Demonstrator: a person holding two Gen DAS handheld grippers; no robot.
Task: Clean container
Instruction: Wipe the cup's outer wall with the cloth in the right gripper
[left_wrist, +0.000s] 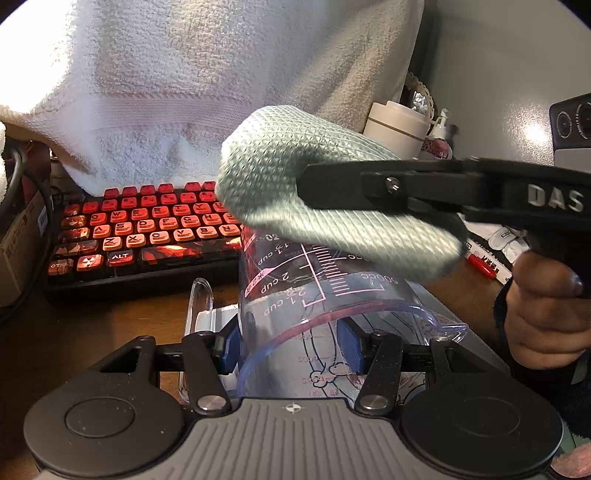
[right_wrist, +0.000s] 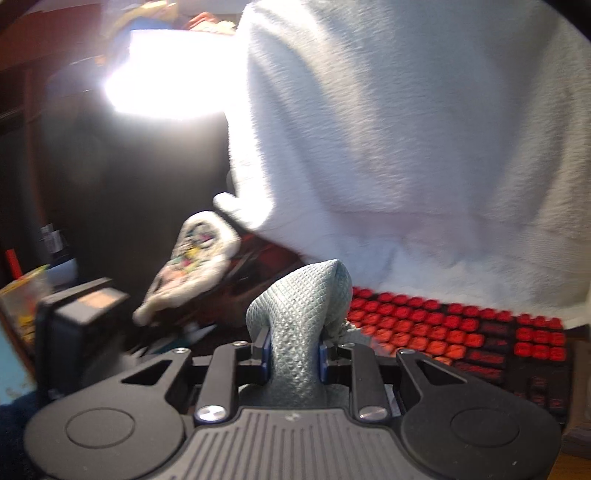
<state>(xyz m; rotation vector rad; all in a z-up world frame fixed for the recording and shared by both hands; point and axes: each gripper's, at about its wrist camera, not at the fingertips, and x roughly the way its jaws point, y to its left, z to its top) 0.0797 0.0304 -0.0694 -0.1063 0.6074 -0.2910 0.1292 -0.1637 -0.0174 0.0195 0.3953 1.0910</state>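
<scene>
A clear plastic measuring cup (left_wrist: 314, 291) with pink scale marks lies tilted, mouth toward the camera, its handle (left_wrist: 201, 295) at the left. My left gripper (left_wrist: 291, 350) is shut on its rim, one blue pad outside the wall and one inside. My right gripper (left_wrist: 306, 192) comes in from the right, shut on a grey-green textured cloth (left_wrist: 314, 192) that rests on the cup's far end. In the right wrist view the cloth (right_wrist: 295, 332) bulges out between the pads of my right gripper (right_wrist: 293, 354). The cup is not seen there.
A black keyboard with red keys (left_wrist: 147, 225) lies behind the cup on the wooden desk (left_wrist: 92, 332); it also shows in the right wrist view (right_wrist: 461, 339). A white towel (left_wrist: 184, 92) hangs over the back. A white jar (left_wrist: 397, 125) and a red marker (left_wrist: 484, 264) sit at the right.
</scene>
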